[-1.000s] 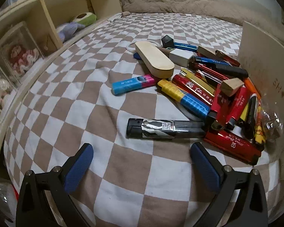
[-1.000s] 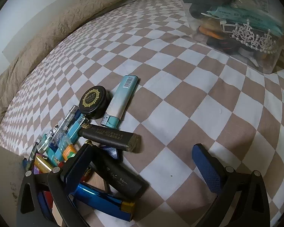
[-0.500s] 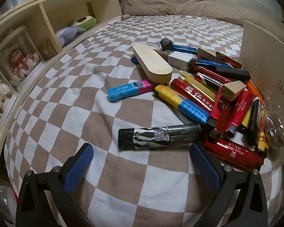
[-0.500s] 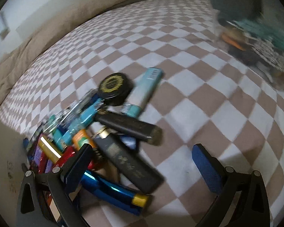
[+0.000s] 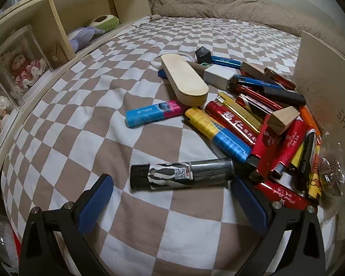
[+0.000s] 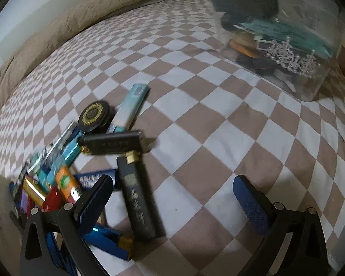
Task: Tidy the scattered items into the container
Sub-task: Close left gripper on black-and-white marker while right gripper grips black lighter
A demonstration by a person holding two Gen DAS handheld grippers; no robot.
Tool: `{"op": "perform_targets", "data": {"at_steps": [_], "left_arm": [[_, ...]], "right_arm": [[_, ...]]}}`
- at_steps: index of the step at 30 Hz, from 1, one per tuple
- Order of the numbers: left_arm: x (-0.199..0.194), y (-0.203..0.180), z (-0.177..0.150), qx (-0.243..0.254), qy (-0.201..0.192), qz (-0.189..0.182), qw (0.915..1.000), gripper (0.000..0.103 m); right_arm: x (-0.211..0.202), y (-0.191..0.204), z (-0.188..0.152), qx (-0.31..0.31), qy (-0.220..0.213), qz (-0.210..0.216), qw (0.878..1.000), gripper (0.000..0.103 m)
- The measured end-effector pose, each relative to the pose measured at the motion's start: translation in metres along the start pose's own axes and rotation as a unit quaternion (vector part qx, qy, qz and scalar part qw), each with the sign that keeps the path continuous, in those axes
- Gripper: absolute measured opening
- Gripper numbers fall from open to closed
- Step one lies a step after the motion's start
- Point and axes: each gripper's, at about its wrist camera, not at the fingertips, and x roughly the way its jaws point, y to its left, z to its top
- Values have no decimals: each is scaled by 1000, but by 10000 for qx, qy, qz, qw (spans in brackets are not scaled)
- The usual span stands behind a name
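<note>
A heap of lighters lies on the checkered bedspread. In the left wrist view, a black-and-silver patterned lighter [image 5: 181,174] lies crosswise just ahead of my open left gripper [image 5: 171,203], between the fingertips' line and the pile of red, yellow-blue [image 5: 216,133] and blue-pink [image 5: 155,112] lighters. In the right wrist view, my open right gripper [image 6: 172,201] hovers over a black lighter with a gold cap [image 6: 138,195]; another black lighter [image 6: 112,142], a teal lighter [image 6: 132,108] and a round black tin [image 6: 94,116] lie beyond. A clear container [image 6: 278,34] stands at the far right.
A beige board [image 5: 326,96] stands right of the pile, with a crinkled plastic wrapper [image 5: 331,168] at its foot. A wooden oval piece [image 5: 184,80] and a white block [image 5: 218,74] rest on the heap. Wooden shelves [image 5: 57,30] with toys line the left. A tan blanket [image 6: 64,25] lies behind.
The left gripper has come closer to the black-and-silver lighter. The right gripper has swung over the lighter pile, so the black gold-capped lighter now lies between its fingers' line.
</note>
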Motion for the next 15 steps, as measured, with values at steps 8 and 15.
{"op": "perform_targets", "data": {"at_steps": [8,15], "left_arm": [[5,5,7,-252,38,79,9996,103],[6,18,6,-508,-35,210,9985,103]], "right_arm": [[1,0,-7,-252,-12,-360,9990,103],[-9,-26,-13,166,-178,-784,9966,103]]}}
